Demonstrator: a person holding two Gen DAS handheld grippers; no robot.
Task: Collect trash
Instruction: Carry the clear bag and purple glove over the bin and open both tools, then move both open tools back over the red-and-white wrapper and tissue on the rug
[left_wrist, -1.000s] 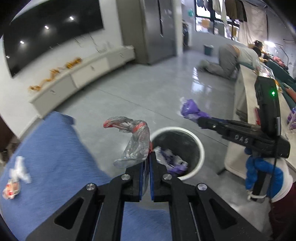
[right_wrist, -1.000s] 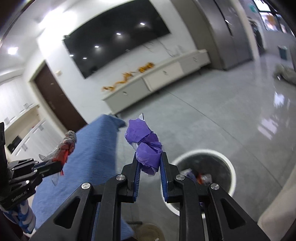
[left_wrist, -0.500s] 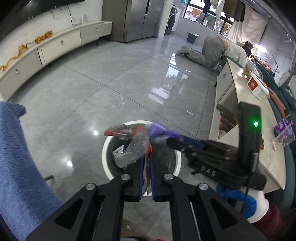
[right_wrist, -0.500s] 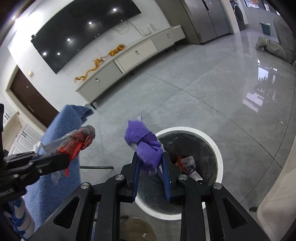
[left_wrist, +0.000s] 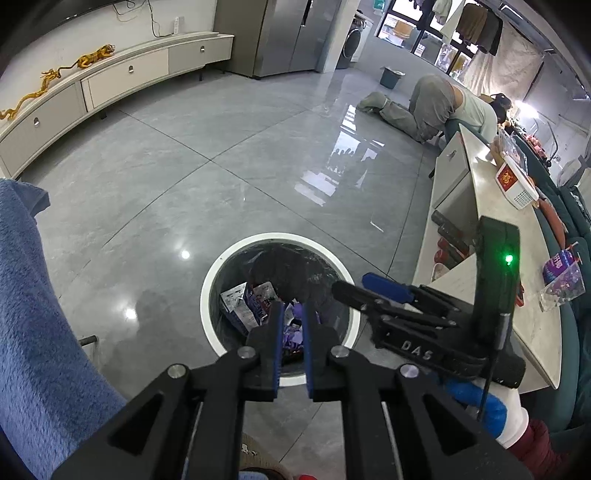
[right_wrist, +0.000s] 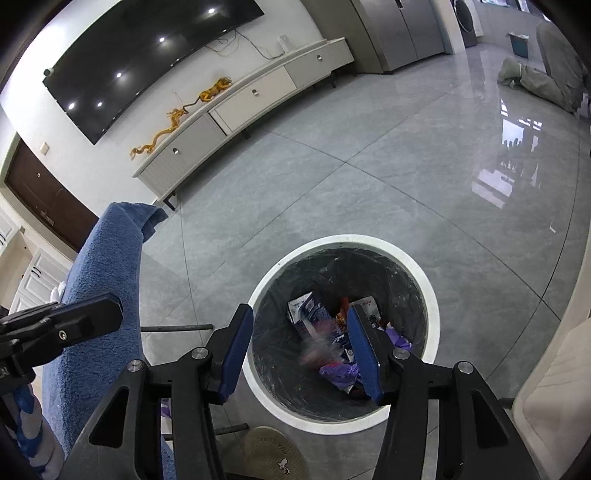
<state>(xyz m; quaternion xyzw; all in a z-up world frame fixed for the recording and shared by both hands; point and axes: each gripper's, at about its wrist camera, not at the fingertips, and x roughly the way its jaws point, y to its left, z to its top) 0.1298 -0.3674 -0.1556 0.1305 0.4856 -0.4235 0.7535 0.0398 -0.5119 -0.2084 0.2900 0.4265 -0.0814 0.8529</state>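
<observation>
Now both grippers hang over the white-rimmed bin, right gripper with jaws just opening wide and empty, left gripper slightly parted and empty too, purple wad and wrappers lying inside the bin.

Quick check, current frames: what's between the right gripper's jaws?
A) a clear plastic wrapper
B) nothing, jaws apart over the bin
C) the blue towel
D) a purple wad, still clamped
B: in the right wrist view the right gripper has its jaws spread wide with nothing between them, above the white-rimmed bin, and the purple wad lies inside the bin.
</observation>
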